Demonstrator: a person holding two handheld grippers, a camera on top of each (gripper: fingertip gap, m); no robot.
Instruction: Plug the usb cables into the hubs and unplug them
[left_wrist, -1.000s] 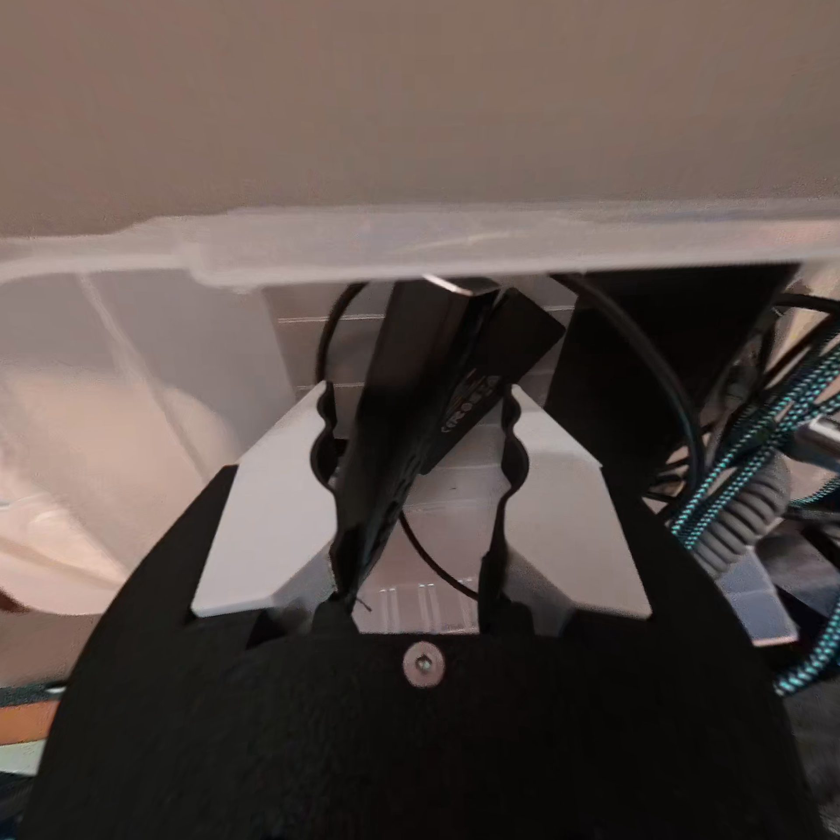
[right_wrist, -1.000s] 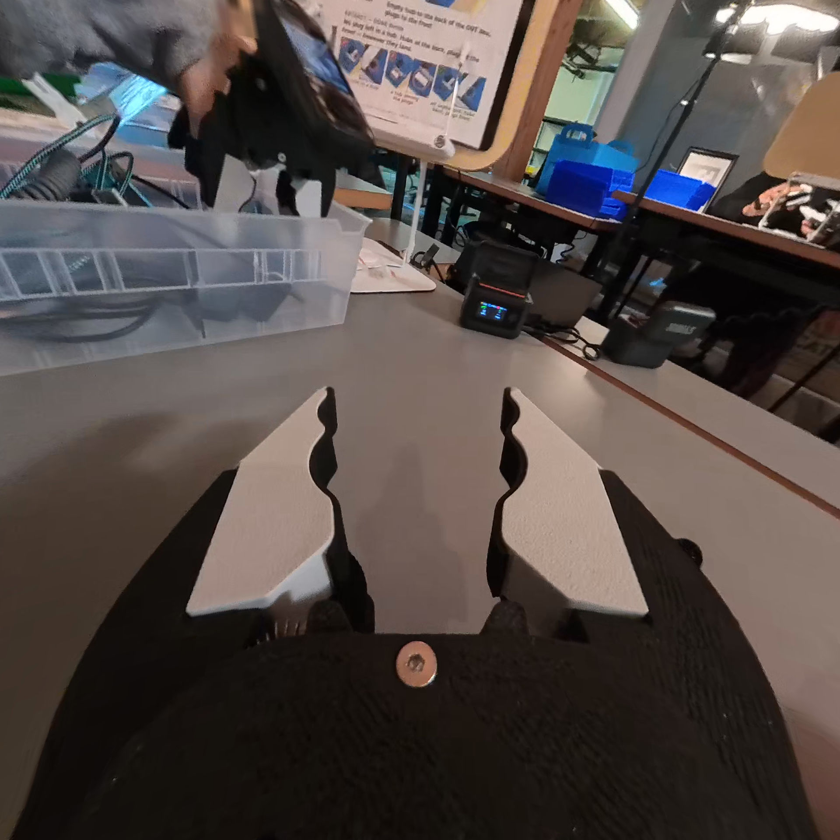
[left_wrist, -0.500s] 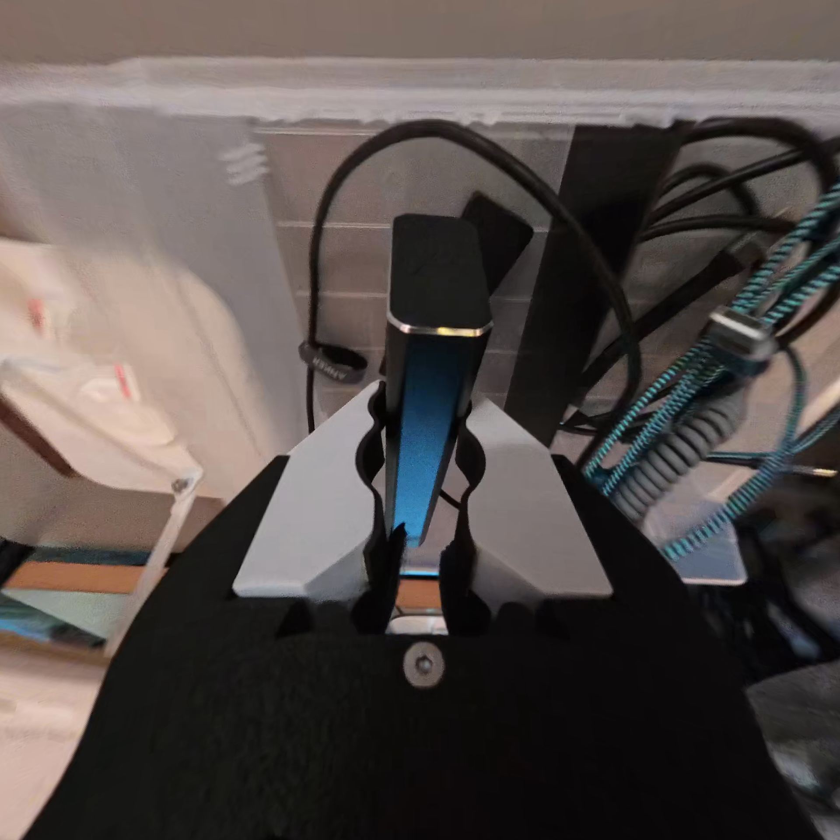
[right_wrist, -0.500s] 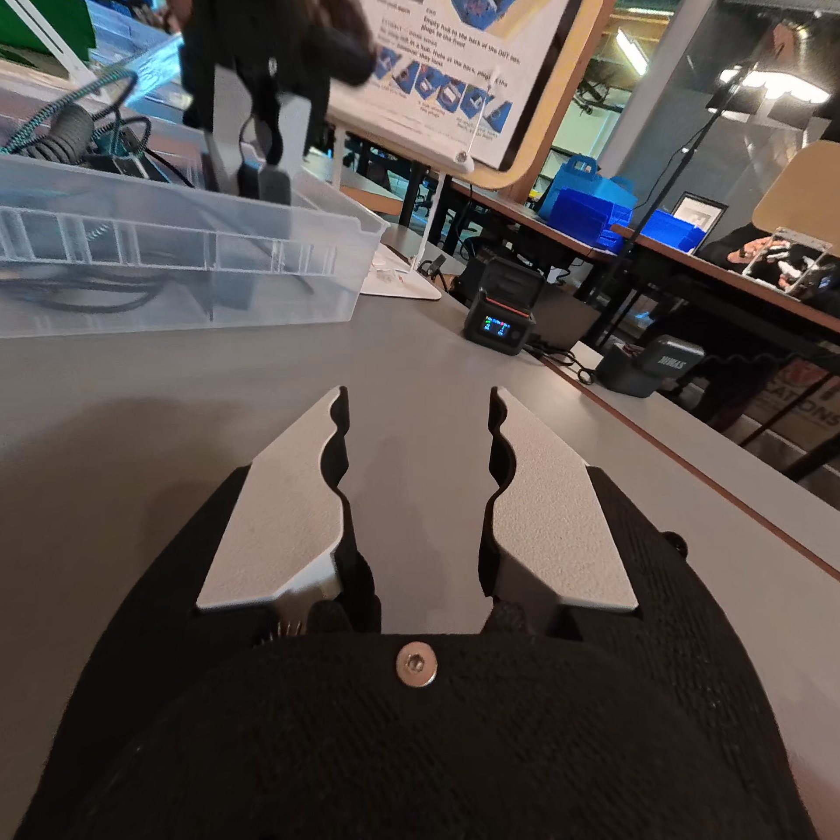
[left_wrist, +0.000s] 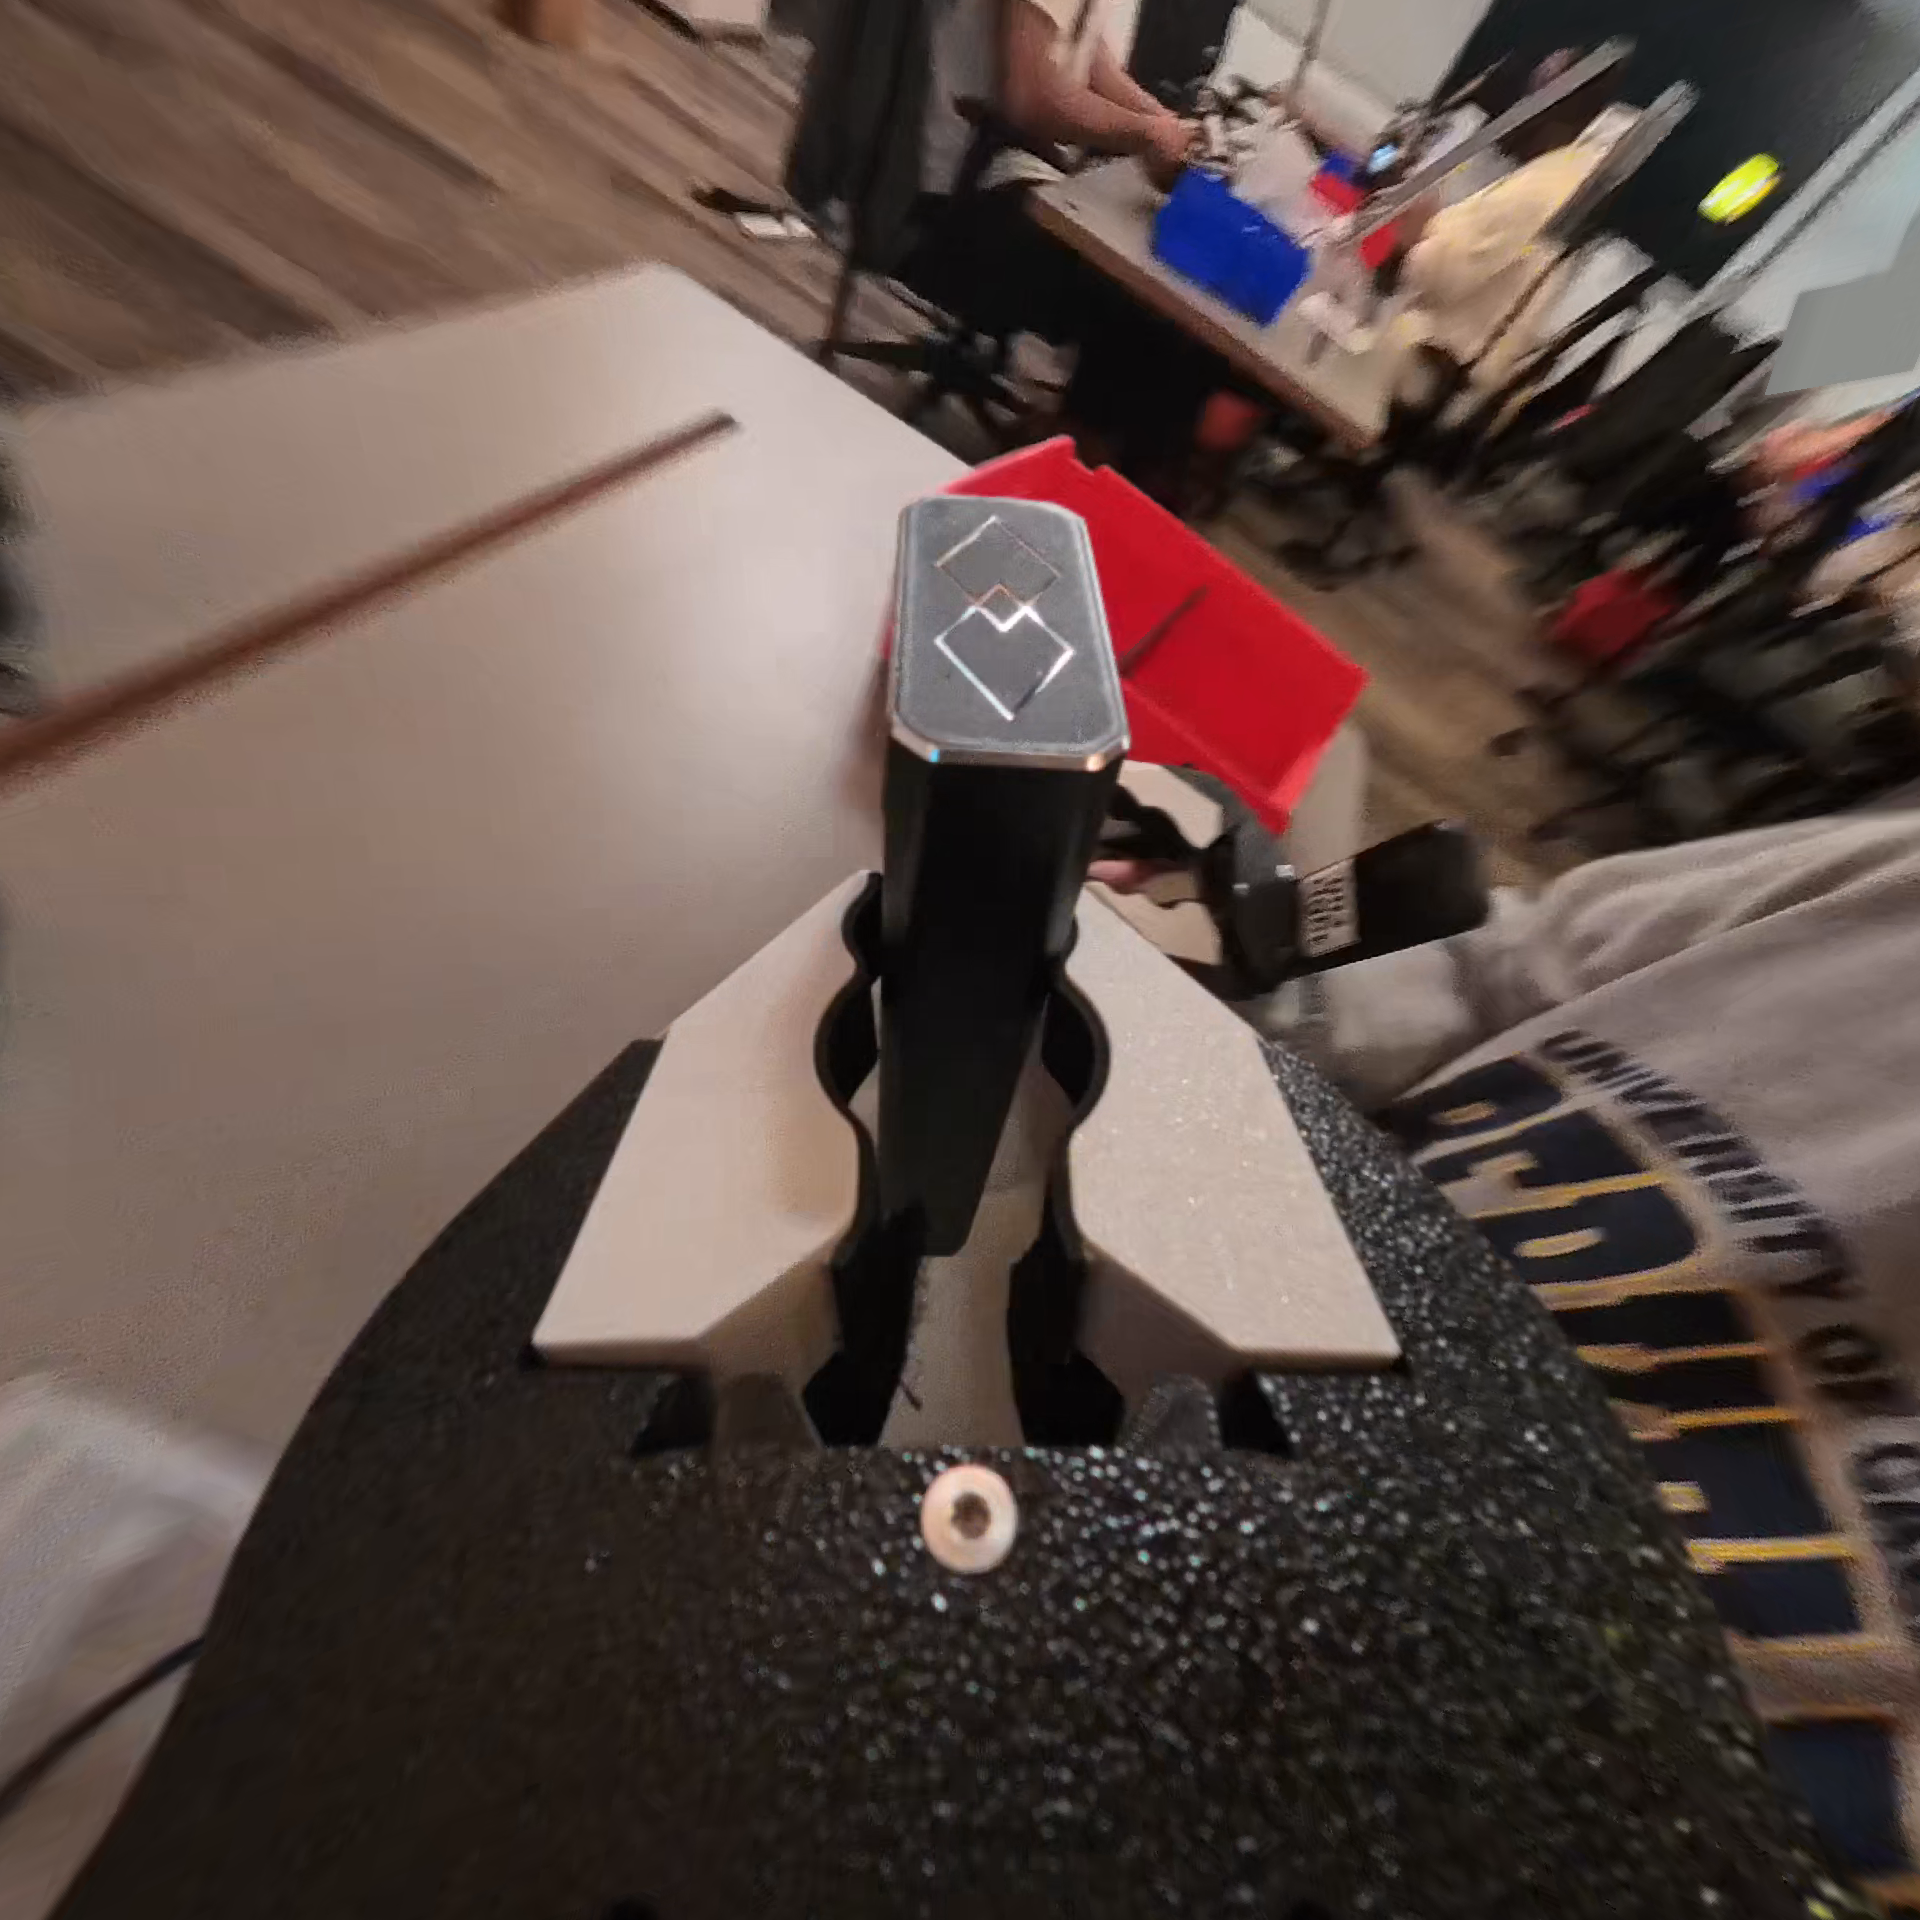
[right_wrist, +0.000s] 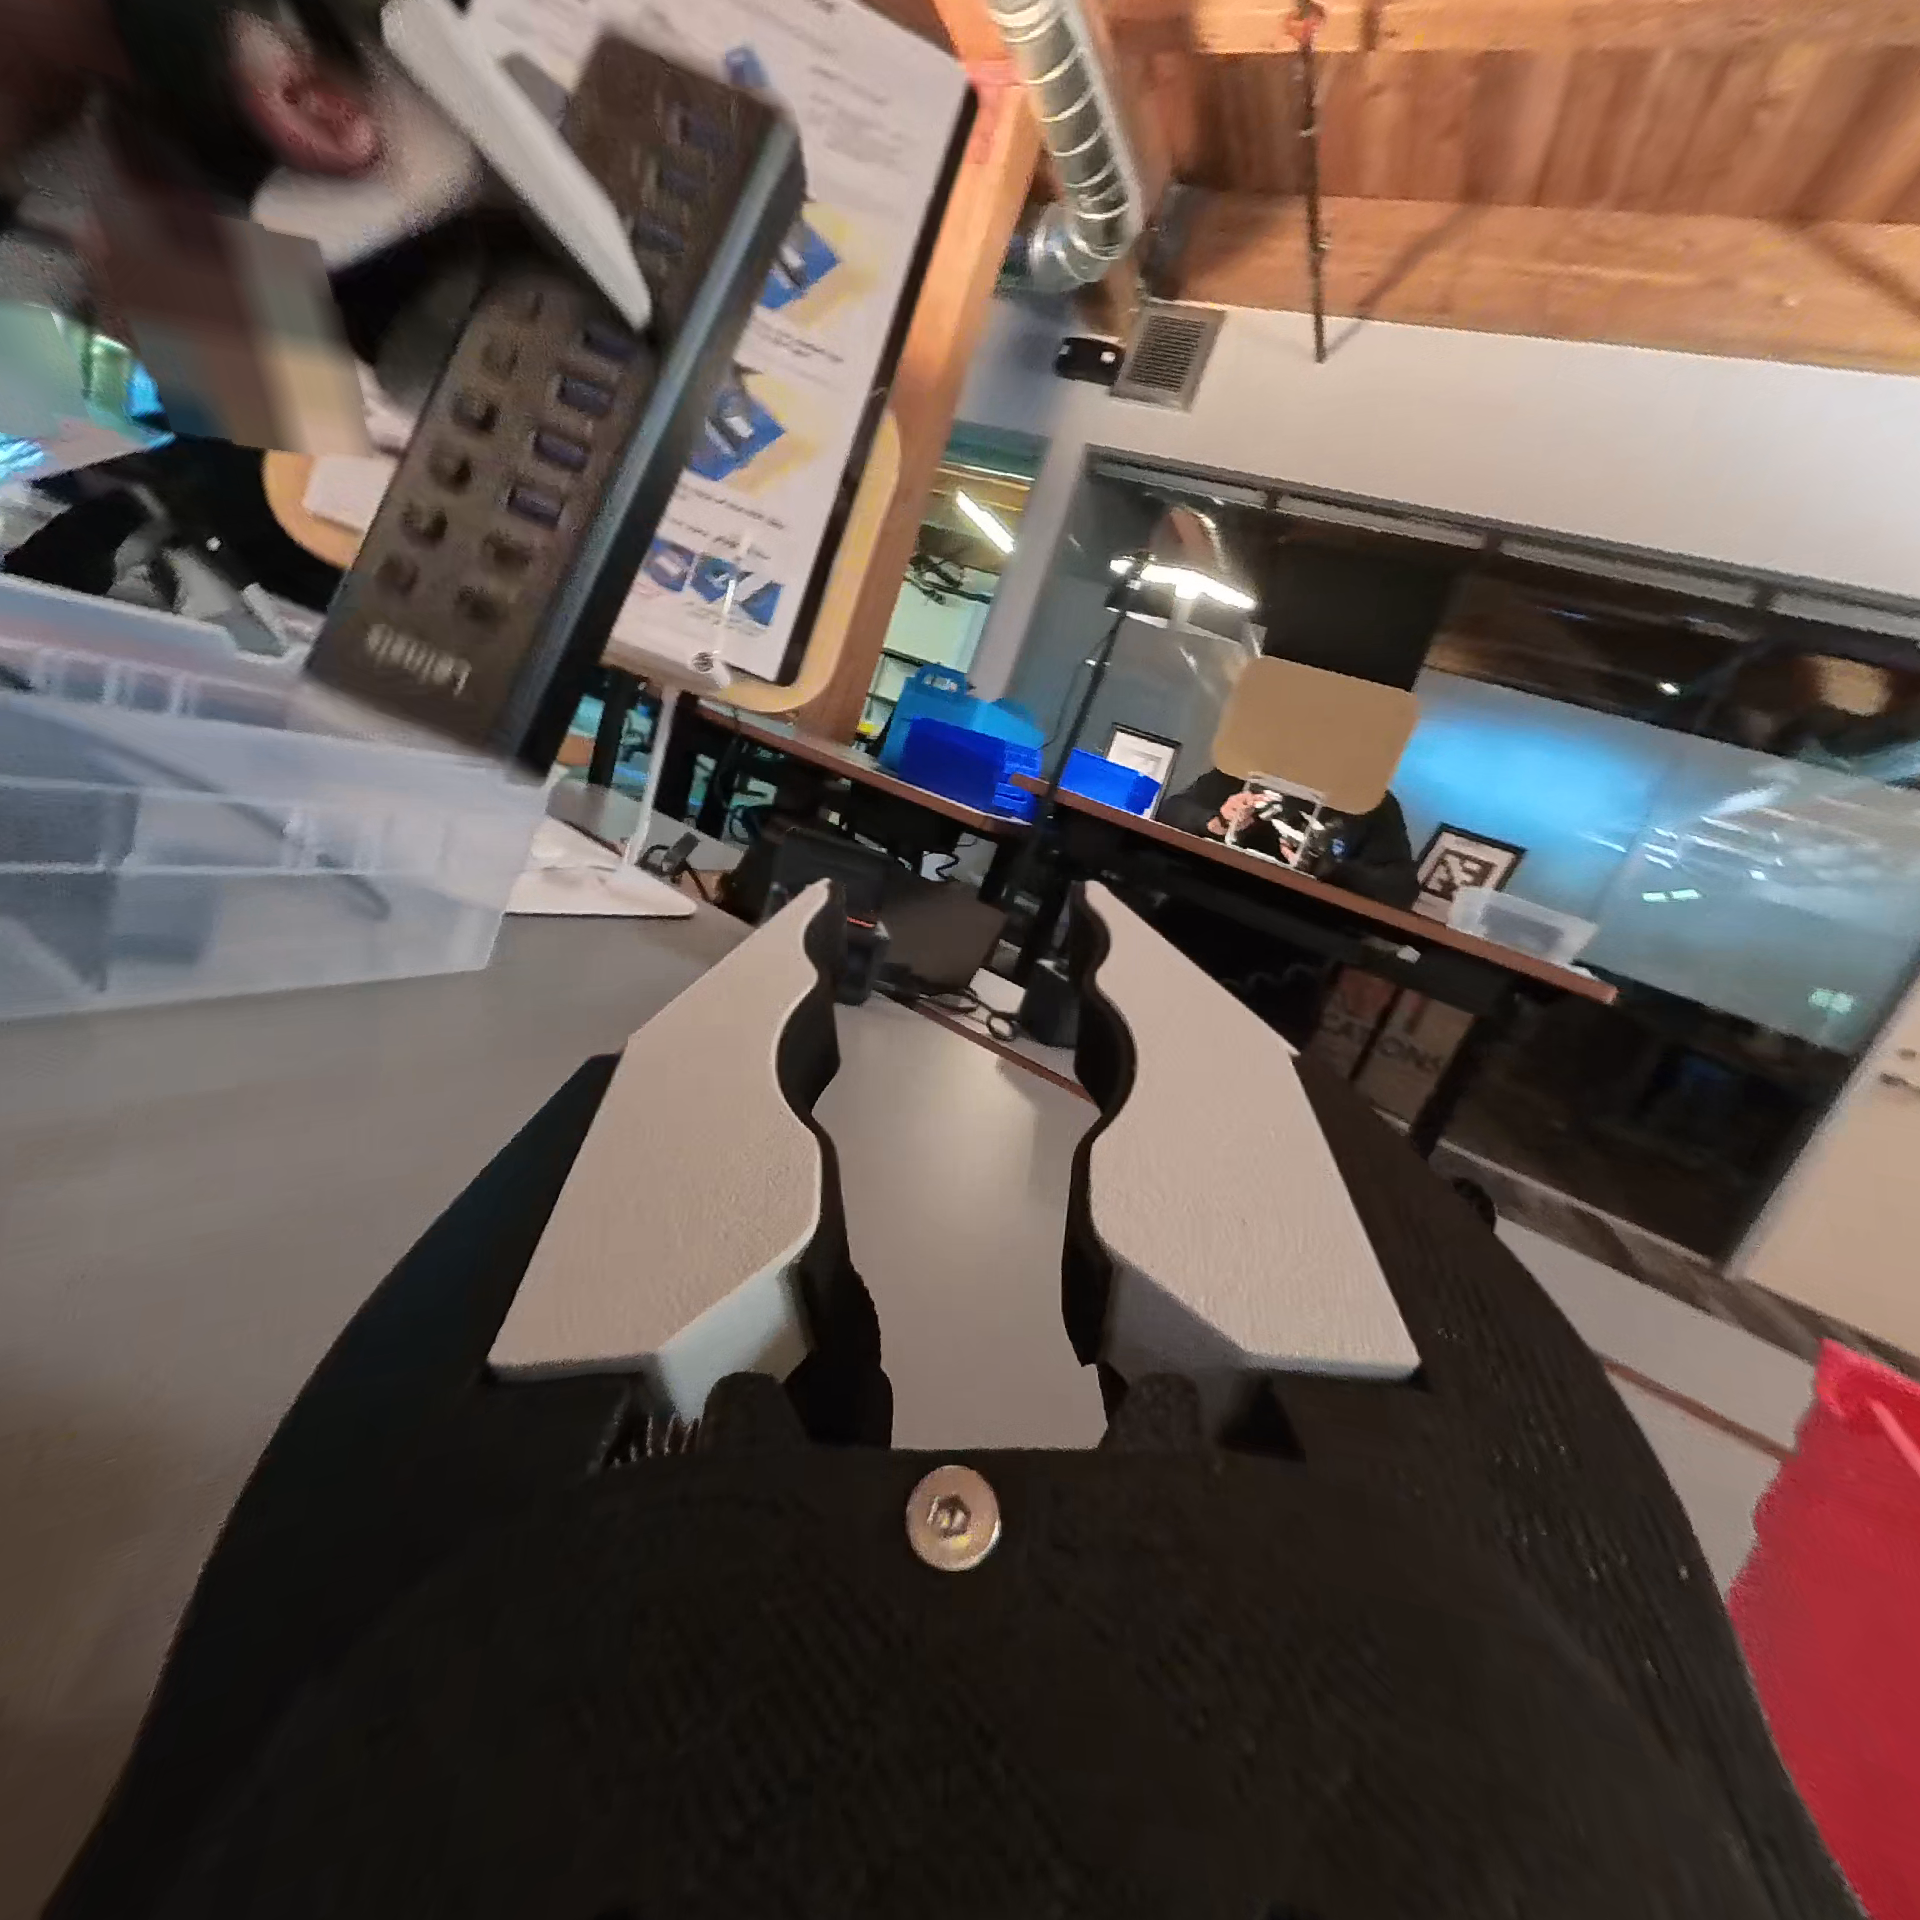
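USB hub (left_wrist: 1003, 831), a long black bar with a metallic end cap, is held up in the air, clear of the worktop (left_wrist: 416, 779), pinched along its body between the fingers of the left gripper (left_wrist: 961, 935). From the right wrist view the same hub (right_wrist: 540, 416) shows high at upper left, tilted, its face carrying rows of blue ports and small buttons; none of the visible ports has a plug in it. Right gripper (right_wrist: 961, 935) hovers low over the grey worktop, jaws parted, nothing between them. Clear plastic bin (right_wrist: 239, 862) sits on the worktop at left, below the raised hub; dark shapes show through its wall, too blurred to name. A red bin (left_wrist: 1195, 644) stands at the worktop's far edge beyond the hub. Both views blur heavily at the edges. Step in hand, as I judge it: fetching the hub and bringing it to a working spot, plugging not yet begun. Next move likely calls for setting or steadying the hub with ports facing the free gripper, then that gripper picking up a cable by its plug, squarely enough to line up with a port.
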